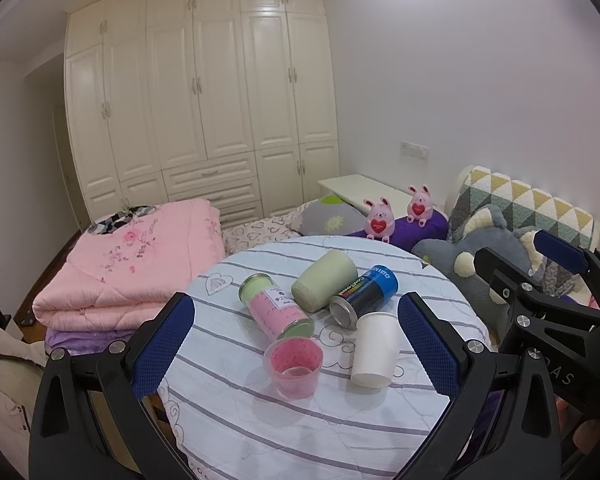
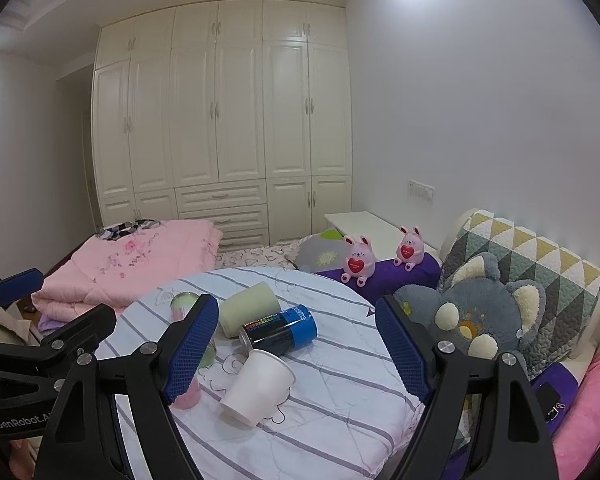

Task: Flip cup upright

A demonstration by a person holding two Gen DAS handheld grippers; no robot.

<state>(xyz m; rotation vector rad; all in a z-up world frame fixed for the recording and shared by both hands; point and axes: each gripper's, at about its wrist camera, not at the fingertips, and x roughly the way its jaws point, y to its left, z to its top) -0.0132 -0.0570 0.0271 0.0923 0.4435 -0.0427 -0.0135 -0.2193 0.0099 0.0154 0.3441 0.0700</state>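
Note:
A white paper cup (image 1: 374, 350) lies on its side on a round striped cloth surface (image 1: 259, 408), its mouth toward me. It also shows in the right wrist view (image 2: 257, 388). A pink translucent cup (image 1: 293, 368) stands upright beside it. A pale green cup (image 1: 326, 280) lies on its side farther back. My left gripper (image 1: 295, 344) is open, its blue pads either side of the cups, above them. My right gripper (image 2: 295, 354) is open above the white cup; it also shows at the right of the left wrist view (image 1: 548, 264).
A blue-black can (image 1: 364, 294) and a pink-green jar (image 1: 275, 306) lie on their sides among the cups. A folded pink quilt (image 1: 131, 268) is to the left, grey plush toys (image 2: 480, 316) and pillows to the right, a wardrobe (image 1: 203, 92) behind.

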